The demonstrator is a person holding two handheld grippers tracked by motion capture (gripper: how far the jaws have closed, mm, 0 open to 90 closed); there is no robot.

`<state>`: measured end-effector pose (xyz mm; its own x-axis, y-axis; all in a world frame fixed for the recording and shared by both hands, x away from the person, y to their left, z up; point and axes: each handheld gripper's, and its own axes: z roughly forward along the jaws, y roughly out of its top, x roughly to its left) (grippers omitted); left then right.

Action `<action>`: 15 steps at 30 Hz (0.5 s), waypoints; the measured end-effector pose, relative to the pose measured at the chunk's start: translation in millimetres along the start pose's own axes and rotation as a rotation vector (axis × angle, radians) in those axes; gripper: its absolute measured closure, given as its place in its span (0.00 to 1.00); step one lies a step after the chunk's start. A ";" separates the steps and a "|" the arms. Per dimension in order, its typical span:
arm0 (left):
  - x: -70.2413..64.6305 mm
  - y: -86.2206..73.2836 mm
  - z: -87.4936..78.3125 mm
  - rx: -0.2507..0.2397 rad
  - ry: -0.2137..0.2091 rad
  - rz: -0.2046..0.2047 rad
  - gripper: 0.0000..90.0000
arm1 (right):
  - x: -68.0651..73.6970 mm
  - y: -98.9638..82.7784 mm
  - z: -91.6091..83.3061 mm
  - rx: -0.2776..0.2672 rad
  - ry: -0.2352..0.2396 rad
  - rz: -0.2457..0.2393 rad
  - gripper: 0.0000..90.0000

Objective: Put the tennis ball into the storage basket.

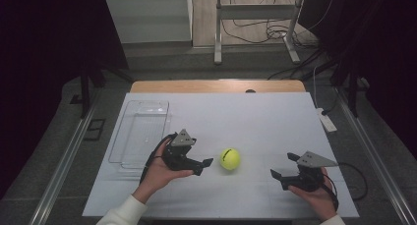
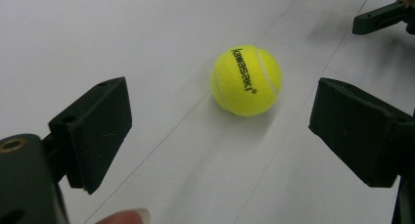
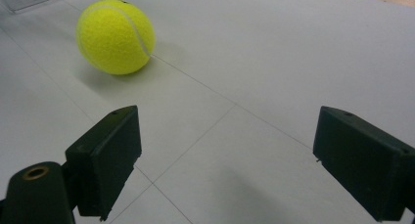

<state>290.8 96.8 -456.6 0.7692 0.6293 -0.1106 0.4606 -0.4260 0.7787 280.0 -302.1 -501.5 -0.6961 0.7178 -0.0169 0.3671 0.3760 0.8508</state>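
A yellow tennis ball point(image 1: 229, 158) with black lettering lies on the white table sheet point(image 1: 255, 122). My left gripper point(image 1: 202, 166) is just left of it, jaws wide apart and aimed at the ball, nothing between them. From the left gripper view the ball point(image 2: 246, 80) sits a short way beyond the open gripper point(image 2: 222, 136). My right gripper point(image 1: 281, 176) rests near the front right of the sheet, also open and empty. The right gripper view has the ball point(image 3: 115, 36) farther off at upper left, ahead of the open gripper point(image 3: 227, 160).
A clear plastic tray point(image 1: 142, 131) lies empty at the left of the sheet, behind my left hand. A white power strip point(image 1: 327, 121) sits off the sheet's right edge. The other gripper's jaw point(image 2: 379, 16) appears at the top right of the left gripper view.
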 end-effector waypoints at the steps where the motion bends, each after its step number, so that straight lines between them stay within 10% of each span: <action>1: -0.5 1.0 1.1 0.001 -0.002 0.001 0.11 | 0.0 0.0 0.0 0.000 0.000 0.000 0.12; 15: -4.3 11.7 10.2 0.011 -0.019 0.017 0.10 | 0.0 -0.1 0.1 0.000 0.001 -0.001 0.12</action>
<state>297.3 82.5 -453.4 0.7855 0.6092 -0.1091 0.4518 -0.4440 0.7738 280.0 -302.1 -501.6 -0.6967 0.7171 -0.0170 0.3668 0.3765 0.8507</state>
